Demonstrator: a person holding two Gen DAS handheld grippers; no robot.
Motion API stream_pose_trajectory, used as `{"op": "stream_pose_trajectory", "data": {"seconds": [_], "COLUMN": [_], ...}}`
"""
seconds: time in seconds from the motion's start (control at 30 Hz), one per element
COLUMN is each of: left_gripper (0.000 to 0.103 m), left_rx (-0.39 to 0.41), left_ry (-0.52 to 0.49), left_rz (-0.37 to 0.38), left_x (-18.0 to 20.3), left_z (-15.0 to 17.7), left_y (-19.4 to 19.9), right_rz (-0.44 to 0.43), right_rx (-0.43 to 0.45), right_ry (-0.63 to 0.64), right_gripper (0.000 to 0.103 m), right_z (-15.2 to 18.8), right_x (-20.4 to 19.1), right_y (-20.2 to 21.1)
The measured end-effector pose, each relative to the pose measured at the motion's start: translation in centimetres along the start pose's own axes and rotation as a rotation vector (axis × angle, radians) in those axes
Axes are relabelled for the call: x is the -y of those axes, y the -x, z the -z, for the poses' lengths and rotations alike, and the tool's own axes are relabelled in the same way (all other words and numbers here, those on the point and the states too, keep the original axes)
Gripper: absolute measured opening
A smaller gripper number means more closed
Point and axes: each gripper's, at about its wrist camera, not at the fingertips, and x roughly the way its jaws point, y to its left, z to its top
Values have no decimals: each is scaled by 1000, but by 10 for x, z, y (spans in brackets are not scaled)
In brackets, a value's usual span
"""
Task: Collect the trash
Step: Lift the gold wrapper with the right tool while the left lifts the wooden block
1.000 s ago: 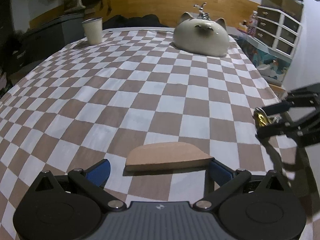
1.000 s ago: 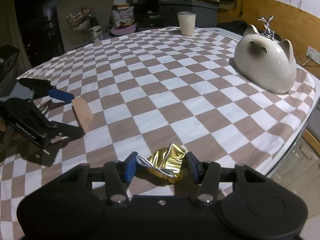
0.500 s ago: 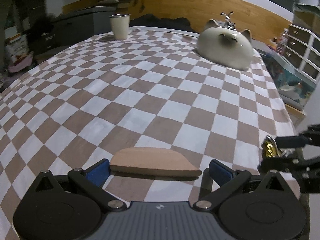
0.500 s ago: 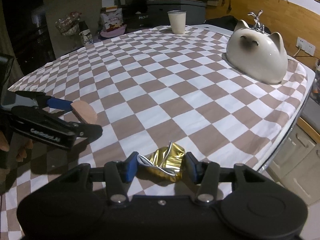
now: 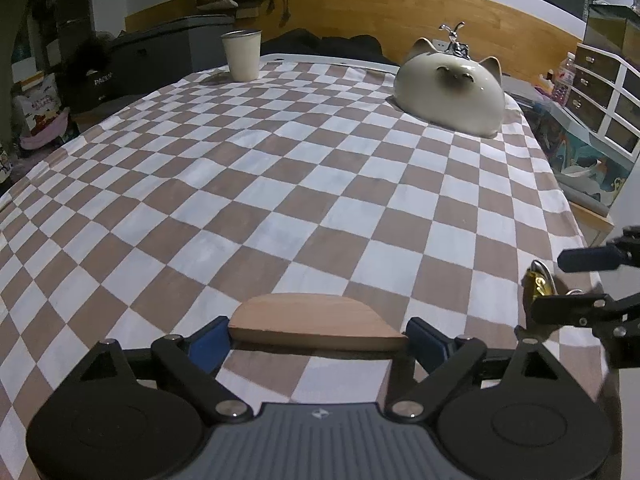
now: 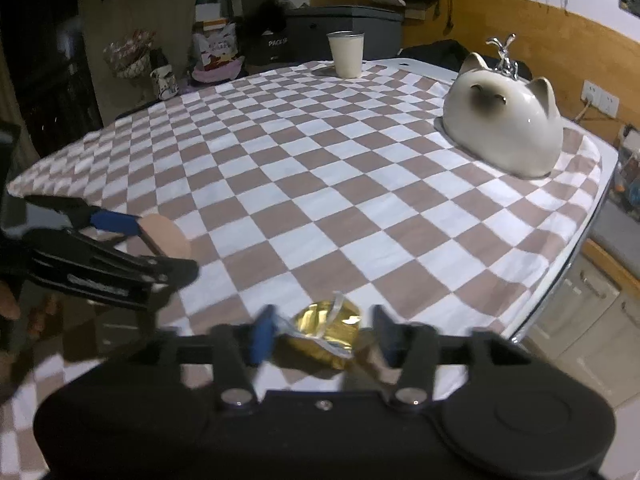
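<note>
both grippers tilt down over the checkered tablecloth (image 5: 320,184). left gripper (image 5: 318,338), jaws just closing, pinches the wooden half-disc (image 5: 316,322); right gripper (image 6: 324,334), jaws just opening, straddles the gold wrapper (image 6: 326,330) at the near right edge.

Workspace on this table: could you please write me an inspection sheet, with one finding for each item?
Surface: checked tablecloth, lying flat.
Job's things: wooden piece near the front edge; gold wrapper, crumpled, near the right edge.
Clutter: cat-shaped ceramic; cup, upright at the far edge.
Tongs: left tongs have just been closing, pads meet both ends of the wooden piece; right tongs have just been opening, gold wrapper between, right pad clear of it.
Cables: one at the wall socket.
Surroundings: dark case; drawer unit.
</note>
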Motion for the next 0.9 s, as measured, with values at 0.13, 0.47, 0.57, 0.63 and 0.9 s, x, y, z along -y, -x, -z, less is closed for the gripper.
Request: {"op": "stream_pose_trajectory", "data": {"seconds": [0.13, 0.47, 0.57, 0.63, 0.9], "left_gripper": [93, 93, 93, 93, 93], "left_rx": [-5, -20, -24, -24, -30], "left_ry": [23, 75, 79, 82, 88], "left_rz": [6, 2, 6, 9, 18], "left_x": [-3, -8, -8, -9, -9], "left_z": [5, 11, 12, 13, 19], "left_y": [7, 19, 21, 24, 31], "right_rz": [-42, 42, 47, 9, -37], "right_rx": [-18, -1, -6, 0, 2], "right_ry": [34, 120, 157, 158, 410], "right_gripper": [62, 69, 73, 58, 26], "right_z": [0, 11, 14, 13, 16], "right_x": [10, -10, -17, -16, -17], "right_y": [-7, 7, 10, 17, 25]}}
